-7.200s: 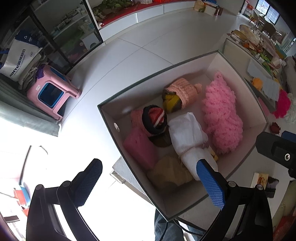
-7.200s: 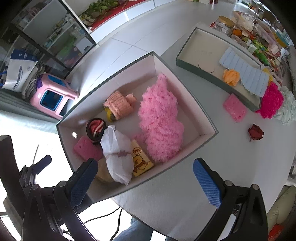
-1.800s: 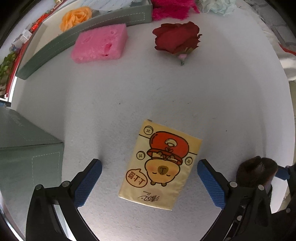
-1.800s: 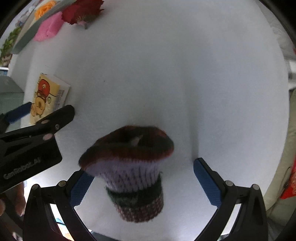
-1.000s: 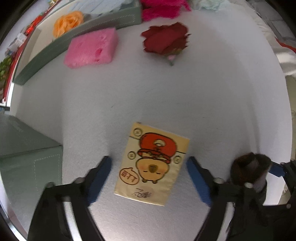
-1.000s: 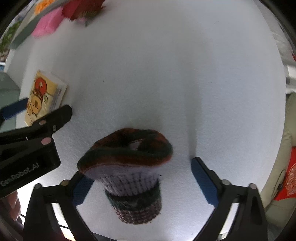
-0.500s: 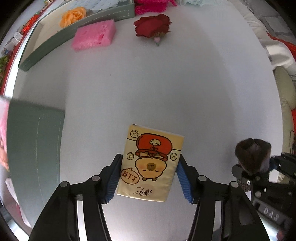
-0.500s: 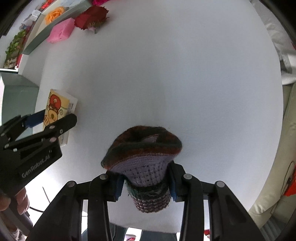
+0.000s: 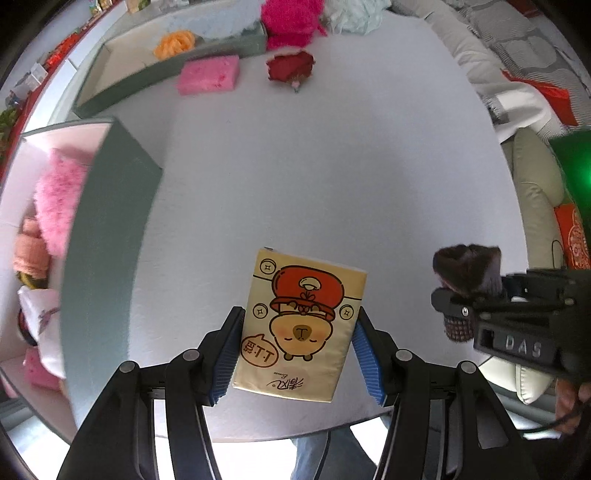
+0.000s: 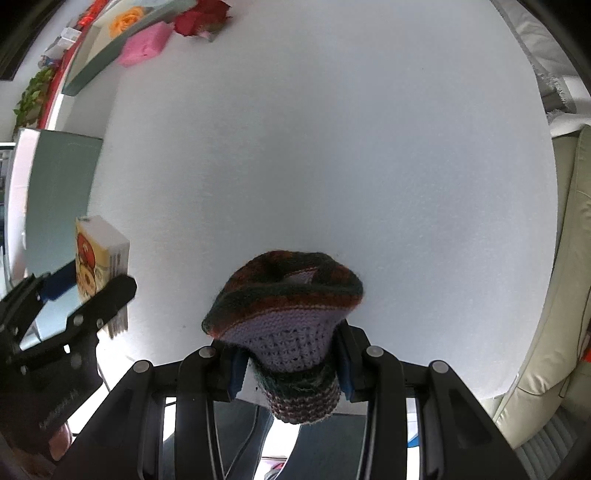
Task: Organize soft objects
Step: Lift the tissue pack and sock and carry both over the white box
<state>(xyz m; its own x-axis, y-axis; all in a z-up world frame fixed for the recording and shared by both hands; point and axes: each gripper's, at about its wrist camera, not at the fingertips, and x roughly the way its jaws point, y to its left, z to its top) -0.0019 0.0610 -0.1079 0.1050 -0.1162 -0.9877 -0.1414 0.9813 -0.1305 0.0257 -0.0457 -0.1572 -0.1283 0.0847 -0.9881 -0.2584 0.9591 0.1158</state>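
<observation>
My left gripper (image 9: 297, 354) is shut on a yellow tissue pack (image 9: 301, 321) printed with a cartoon bear in a red cap, held above the white table (image 9: 314, 166). My right gripper (image 10: 290, 365) is shut on a knitted striped hat (image 10: 284, 317), brown and green at the brim and lilac below. The right wrist view shows the tissue pack (image 10: 99, 258) at left in the left gripper. In the left wrist view the hat (image 9: 467, 271) and the right gripper show at the right edge. A large grey-green box (image 9: 107, 229) stands to the left with pink fluffy items inside.
At the far side of the table lie a pink sponge (image 9: 208, 74), a red rose (image 9: 291, 68), a magenta fluffy item (image 9: 291, 20) and a shallow green tray (image 9: 147, 77) holding an orange flower (image 9: 173, 42). A cream sofa (image 10: 569, 258) runs along the right.
Both grippers closed, the left on the tissue pack and the right on the hat, then lifted them off the table. The view shifted so the big box now shows at left.
</observation>
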